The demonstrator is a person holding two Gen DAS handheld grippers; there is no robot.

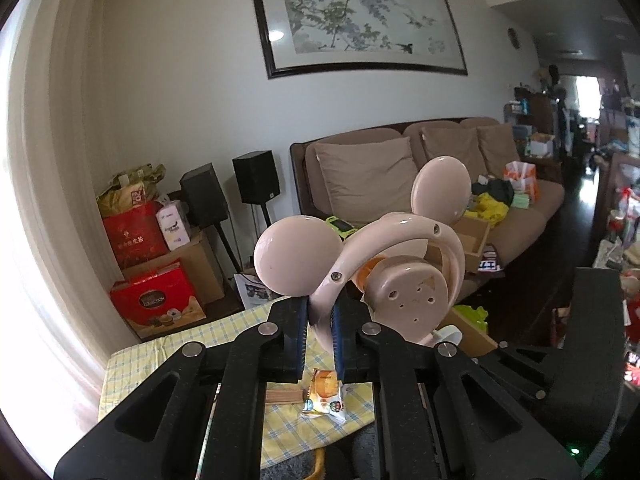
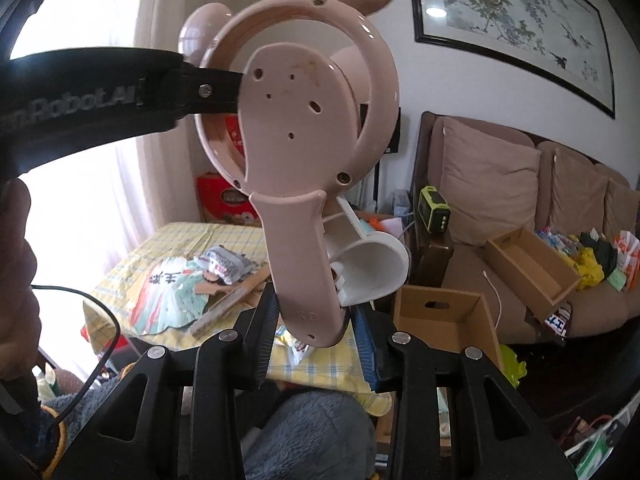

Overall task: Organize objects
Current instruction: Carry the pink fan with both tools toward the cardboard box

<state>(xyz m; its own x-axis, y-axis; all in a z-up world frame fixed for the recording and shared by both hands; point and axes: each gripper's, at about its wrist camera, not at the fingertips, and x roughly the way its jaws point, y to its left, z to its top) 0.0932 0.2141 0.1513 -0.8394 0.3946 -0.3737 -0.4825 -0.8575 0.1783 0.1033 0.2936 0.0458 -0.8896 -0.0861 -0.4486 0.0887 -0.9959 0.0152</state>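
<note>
A pink hand-held fan (image 1: pixel 404 296) with two round mouse ears is held up between both grippers. My left gripper (image 1: pixel 320 316) is shut on the fan's outer ring, just below one ear. In the right wrist view the fan (image 2: pixel 296 120) fills the upper middle, its back plate facing me. My right gripper (image 2: pixel 316 316) is shut on the lower end of its handle. One left fingertip (image 2: pixel 216 88) comes in from the left edge onto the ring. A white plastic stand piece (image 2: pixel 372 272) shows behind the handle.
Below lies a table with a yellow checked cloth (image 2: pixel 192 240) carrying a paper fan (image 2: pixel 168 300), snack packets (image 1: pixel 324 396) and an open cardboard box (image 2: pixel 440 316). A brown sofa (image 2: pixel 492 184) with a wooden tray (image 2: pixel 532 268) stands behind. A person's hand (image 2: pixel 16 260) is at the left.
</note>
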